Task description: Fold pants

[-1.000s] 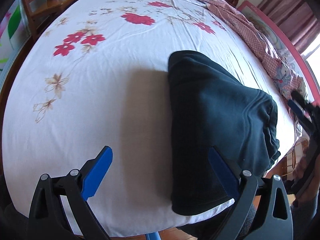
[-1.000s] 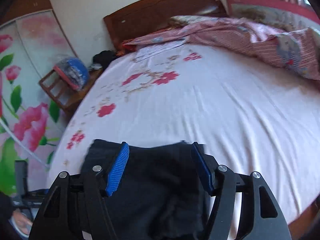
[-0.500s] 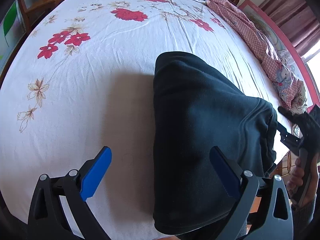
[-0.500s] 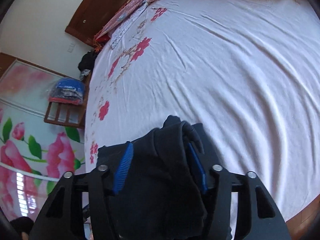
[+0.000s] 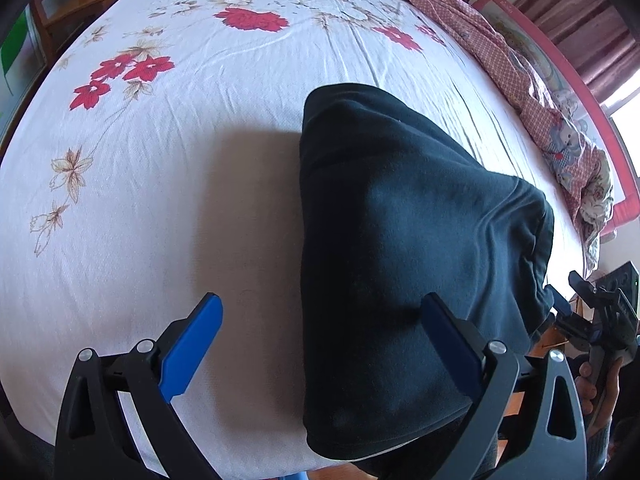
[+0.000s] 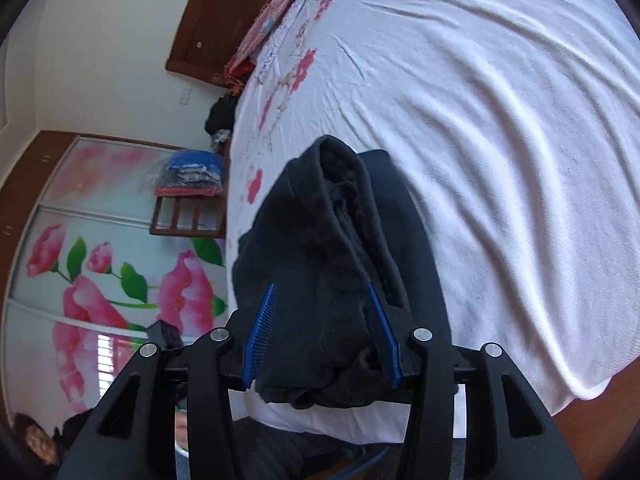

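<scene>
Since a second ago the right claw (image 6: pixel 322 336) has rolled and dropped lower, and its jaws have narrowed onto a bunched edge of the pants (image 5: pixel 400 248), which now fills the gap between the blue pads (image 6: pixel 262 332); it has hold of that fold. The left claw (image 5: pixel 320 344) has barely moved and stands wide open, holding nothing, one pad over the white flowered bed sheet (image 5: pixel 180 140), the other over the dark cloth. The pants lie folded at the lower right of the left view, at the bed's near edge. A checked quilt (image 5: pixel 532 92) runs along the upper right. A wooden chair (image 6: pixel 188 216) stands beside the bed, centre left in the right view.
</scene>
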{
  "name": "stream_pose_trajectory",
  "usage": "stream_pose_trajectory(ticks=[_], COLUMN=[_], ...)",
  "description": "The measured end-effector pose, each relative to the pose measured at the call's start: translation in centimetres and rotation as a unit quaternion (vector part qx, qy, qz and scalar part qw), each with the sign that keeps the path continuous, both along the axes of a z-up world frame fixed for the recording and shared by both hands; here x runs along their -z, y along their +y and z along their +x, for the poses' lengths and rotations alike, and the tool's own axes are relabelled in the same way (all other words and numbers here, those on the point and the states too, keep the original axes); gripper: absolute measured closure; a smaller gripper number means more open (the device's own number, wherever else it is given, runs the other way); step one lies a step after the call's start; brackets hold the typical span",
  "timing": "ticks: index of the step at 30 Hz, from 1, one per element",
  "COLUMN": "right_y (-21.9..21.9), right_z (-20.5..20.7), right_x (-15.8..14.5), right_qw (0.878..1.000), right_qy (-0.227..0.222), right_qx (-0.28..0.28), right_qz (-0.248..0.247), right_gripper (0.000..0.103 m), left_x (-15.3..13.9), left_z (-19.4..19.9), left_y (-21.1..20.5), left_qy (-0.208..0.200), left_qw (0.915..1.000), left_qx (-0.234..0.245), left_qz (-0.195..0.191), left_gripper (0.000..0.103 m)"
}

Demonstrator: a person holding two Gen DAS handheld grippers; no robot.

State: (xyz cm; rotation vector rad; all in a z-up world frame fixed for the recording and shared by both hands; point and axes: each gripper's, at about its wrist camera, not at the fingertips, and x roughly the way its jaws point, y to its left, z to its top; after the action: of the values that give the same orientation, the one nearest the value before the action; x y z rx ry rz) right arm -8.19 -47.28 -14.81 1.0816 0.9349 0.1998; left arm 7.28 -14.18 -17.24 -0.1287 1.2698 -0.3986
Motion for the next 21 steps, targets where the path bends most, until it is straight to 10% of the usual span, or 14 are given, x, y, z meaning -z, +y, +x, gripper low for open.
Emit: stream_pose_trajectory(ticks=[8, 11, 21], right_y=[-0.4, 0.6, 3.1], right_z=[0.2, 1.4, 0.2], right_x=[0.7, 1.0, -2.4], right_qw=[0.996, 0.998, 0.99], right_qy=[-0.048, -0.006, -0.063], right_qx=[-0.027, -0.064, -0.085], right_qz=[0.069, 0.006, -0.097], right_gripper=[0.066, 0.093, 0.1], left_x=[0.5, 0.7, 0.3], left_z=[0.1, 0.2, -0.2], left_y=[-0.2, -0.2, -0.3], left_qy=[0.01, 0.013, 0.011], left_qw=[0.9999, 0.9999, 0.9999], left_qx=[0.001, -0.002, -0.005], left_qz=[0.005, 0.006, 0.009], left_gripper=[0.003, 0.003, 0.003])
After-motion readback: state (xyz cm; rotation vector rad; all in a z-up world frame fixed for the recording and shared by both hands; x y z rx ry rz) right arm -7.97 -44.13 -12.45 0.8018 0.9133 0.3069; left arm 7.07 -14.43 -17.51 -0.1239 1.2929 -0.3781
